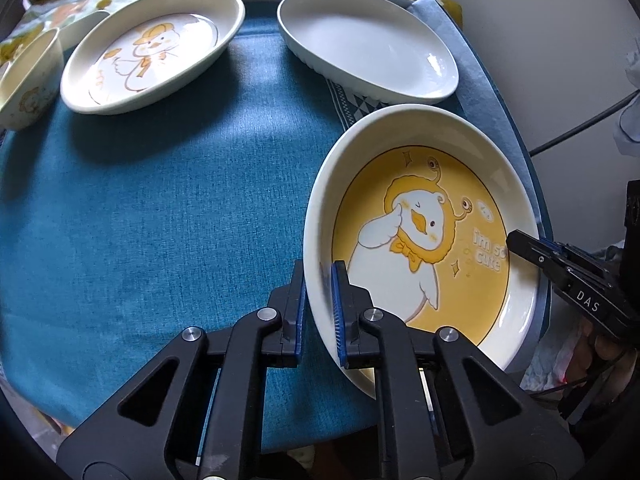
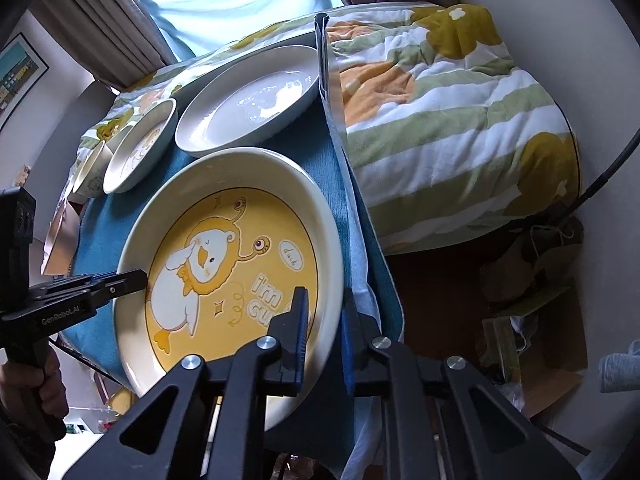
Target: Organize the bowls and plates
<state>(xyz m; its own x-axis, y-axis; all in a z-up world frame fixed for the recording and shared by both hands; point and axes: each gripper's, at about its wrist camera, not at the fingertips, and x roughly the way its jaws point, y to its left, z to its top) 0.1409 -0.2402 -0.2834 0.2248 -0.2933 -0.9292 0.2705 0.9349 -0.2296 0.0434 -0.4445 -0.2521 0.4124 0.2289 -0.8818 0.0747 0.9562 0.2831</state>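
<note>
My left gripper [image 1: 320,276] is clamped on the near left rim of the yellow duck plate [image 1: 420,240], one finger inside, one outside. My right gripper [image 2: 324,304] pinches the opposite rim. Ahead lie the white oval dish [image 1: 368,44] and the duck-print plate [image 1: 152,48] on the blue cloth [image 1: 180,200].

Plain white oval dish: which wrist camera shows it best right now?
The left wrist view: the plain white oval dish lies whole, its ribbed outer wall visible. The right wrist view shows it smaller, under window glare.
</note>
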